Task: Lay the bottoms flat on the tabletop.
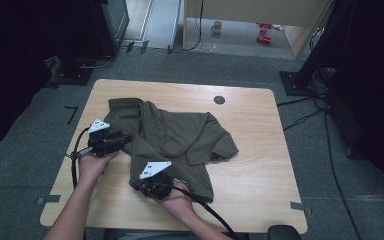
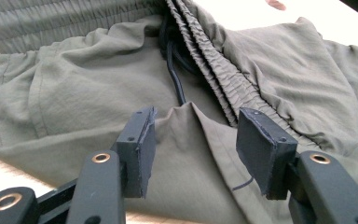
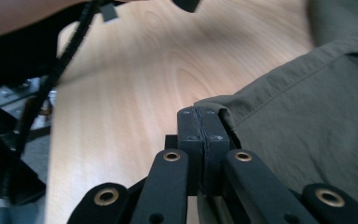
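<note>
Olive-green shorts [image 1: 175, 137] are lying crumpled across the middle of the wooden counter [image 1: 260, 165], waistband toward the far left corner.

Left gripper [image 1: 111, 141] is resting at the left edge of the garment, held by the left hand [image 1: 92, 165]. In the left gripper view its fingers [image 2: 142, 149] are standing wide apart, with fabric lying between and below them but neither pad pressing on it. The gathered elastic waistband [image 2: 223, 79] and a dark drawstring [image 2: 177, 81] are lying just beyond the fingertips.

Right gripper [image 1: 152, 184] is sitting at the near edge of the shorts, right hand [image 1: 177, 202] behind it. In the right gripper view its fingers [image 3: 203, 140] are pressing together, pinching a corner of the hem [image 3: 223, 109] above bare counter.

Farther right, a small dark round disc [image 1: 219, 99] is sitting on the counter near the far edge, apart from the shorts.
</note>
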`<state>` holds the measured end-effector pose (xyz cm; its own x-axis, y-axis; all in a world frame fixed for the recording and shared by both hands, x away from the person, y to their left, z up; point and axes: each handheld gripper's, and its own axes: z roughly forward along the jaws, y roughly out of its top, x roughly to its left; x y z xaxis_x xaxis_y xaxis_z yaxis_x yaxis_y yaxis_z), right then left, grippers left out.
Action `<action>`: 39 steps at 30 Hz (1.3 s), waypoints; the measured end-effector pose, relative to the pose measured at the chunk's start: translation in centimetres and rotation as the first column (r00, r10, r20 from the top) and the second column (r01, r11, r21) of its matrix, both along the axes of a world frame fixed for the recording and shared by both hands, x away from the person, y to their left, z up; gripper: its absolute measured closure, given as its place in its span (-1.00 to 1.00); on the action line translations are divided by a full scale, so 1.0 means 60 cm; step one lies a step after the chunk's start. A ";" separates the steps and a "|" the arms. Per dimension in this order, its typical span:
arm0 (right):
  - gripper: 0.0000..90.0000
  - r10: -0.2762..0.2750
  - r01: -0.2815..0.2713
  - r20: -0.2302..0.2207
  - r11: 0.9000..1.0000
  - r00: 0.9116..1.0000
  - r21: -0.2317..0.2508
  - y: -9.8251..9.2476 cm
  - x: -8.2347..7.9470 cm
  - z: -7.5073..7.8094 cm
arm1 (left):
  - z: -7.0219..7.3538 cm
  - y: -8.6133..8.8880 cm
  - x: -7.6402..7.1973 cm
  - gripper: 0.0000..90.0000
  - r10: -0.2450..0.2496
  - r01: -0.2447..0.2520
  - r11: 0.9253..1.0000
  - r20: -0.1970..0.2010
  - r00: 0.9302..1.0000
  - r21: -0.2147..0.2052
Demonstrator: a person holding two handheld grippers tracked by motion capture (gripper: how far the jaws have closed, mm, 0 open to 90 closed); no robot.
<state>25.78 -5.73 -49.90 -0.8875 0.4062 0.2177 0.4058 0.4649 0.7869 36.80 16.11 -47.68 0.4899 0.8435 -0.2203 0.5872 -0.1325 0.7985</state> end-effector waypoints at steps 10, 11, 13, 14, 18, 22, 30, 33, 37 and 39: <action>0.98 0.083 -0.082 -0.027 0.996 0.996 0.032 0.038 -0.024 0.009 | -0.001 0.005 0.001 0.05 0.003 -0.003 1.000 0.000 1.000 0.003; 0.98 0.092 -0.091 -0.028 0.995 0.995 0.028 0.041 -0.027 0.010 | -0.002 0.005 0.001 0.05 0.002 -0.002 1.000 -0.001 1.000 0.007; 0.97 0.094 -0.094 -0.014 0.995 0.995 0.018 0.041 -0.030 0.012 | -0.003 0.004 0.001 0.05 0.001 -0.001 1.000 -0.002 1.000 0.017; 0.97 0.092 -0.092 -0.015 0.996 0.996 0.021 0.040 -0.029 0.014 | -0.003 0.004 0.001 0.05 0.001 -0.001 1.000 -0.002 1.000 0.017; 0.81 0.079 -0.078 -0.017 0.996 0.997 0.052 0.030 -0.030 0.030 | -0.005 0.004 0.002 0.05 -0.001 0.001 1.000 -0.004 1.000 0.016; 0.68 0.068 -0.069 0.017 0.995 0.998 0.070 0.021 -0.035 0.052 | -0.006 0.003 0.003 0.05 -0.002 0.002 1.000 -0.006 1.000 0.022; 0.59 -0.035 0.031 0.066 0.998 0.997 0.057 -0.024 0.004 0.065 | -0.005 -0.001 0.003 0.06 -0.007 0.007 1.000 -0.007 1.000 0.018; 0.58 -0.058 0.054 0.087 0.998 0.995 0.045 -0.034 0.018 0.062 | -0.006 -0.004 0.003 0.06 -0.013 0.013 1.000 -0.006 1.000 0.021; 0.57 -0.120 0.117 0.083 0.992 0.989 0.047 -0.068 0.066 0.052 | -0.007 -0.015 0.004 0.07 -0.021 0.021 1.000 -0.001 1.000 0.005; 0.55 -0.137 0.134 0.101 0.990 0.985 0.033 -0.077 0.079 0.049 | -0.008 -0.022 0.004 0.08 -0.032 0.032 0.999 0.000 0.999 0.017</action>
<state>30.50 -10.33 -46.93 -0.8430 0.5194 0.1398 0.3797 0.3905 0.8387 37.05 14.78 -48.14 0.5168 0.8311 -0.2055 0.5819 -0.1649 0.7964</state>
